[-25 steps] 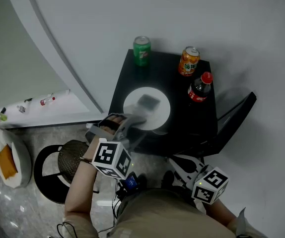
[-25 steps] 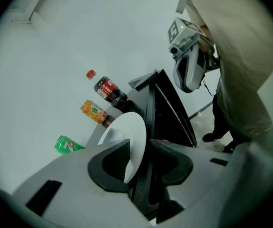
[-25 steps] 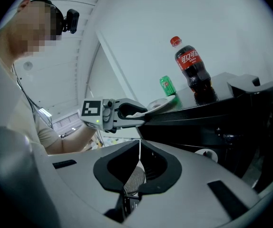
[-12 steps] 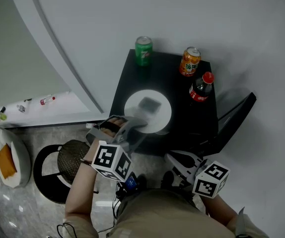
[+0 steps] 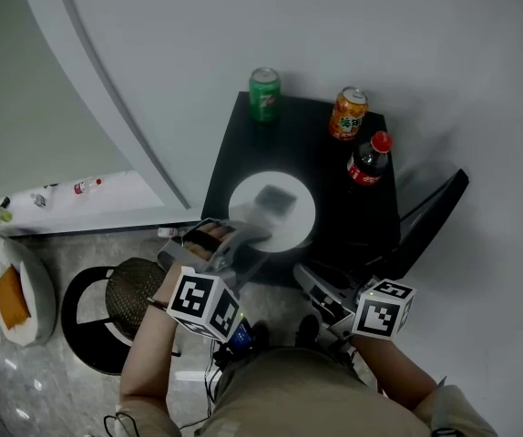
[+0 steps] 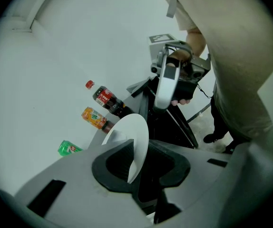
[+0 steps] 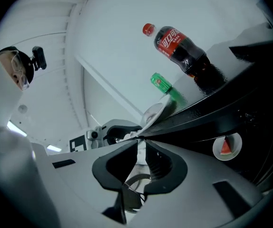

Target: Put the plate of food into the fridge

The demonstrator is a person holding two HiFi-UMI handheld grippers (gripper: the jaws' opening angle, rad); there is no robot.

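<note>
Closest in, at the bottom of the head view: a beige shirt (image 5: pixel 289 390) and two forearms reaching forward, each behind a marker cube.

Grips the near rim of the white plate (image 5: pixel 295 223) with the left hand-held gripper (image 5: pixel 251 232). Jaws just now closing, the rim wedged between them and the pads on it in the left gripper view.

Carries nothing in the right hand-held gripper (image 5: pixel 303 274). Jaws clenched together, tips close by the front edge of the black fridge (image 5: pixel 334 235), just right of the plate and apart from it.

Low on the left, on the pale floor: a dark mesh bin (image 5: pixel 134 289) over a round black base. Farther left, a white bag (image 5: pixel 20 289) with something orange inside.

Plate on the fridge's flat top, in its near left part, as far as the head view shows. On the plate, a grey piece of food (image 5: pixel 274 192), too blurred to name.

To the right, a black door (image 5: pixel 439 206) swung out from the fridge. In the right gripper view, in the dark below the top's edge, a small white dish (image 7: pixel 226 146) with a red wedge on it.

Farther back on the top:
- a cola bottle (image 5: pixel 367 160) with a red cap, near the right edge
- an orange can (image 5: pixel 347 112), just behind the cola bottle
- a green can (image 5: pixel 263 92) at the far left corner, well apart from the other two

Beyond all that, a plain white wall (image 5: pixel 380 25).
</note>
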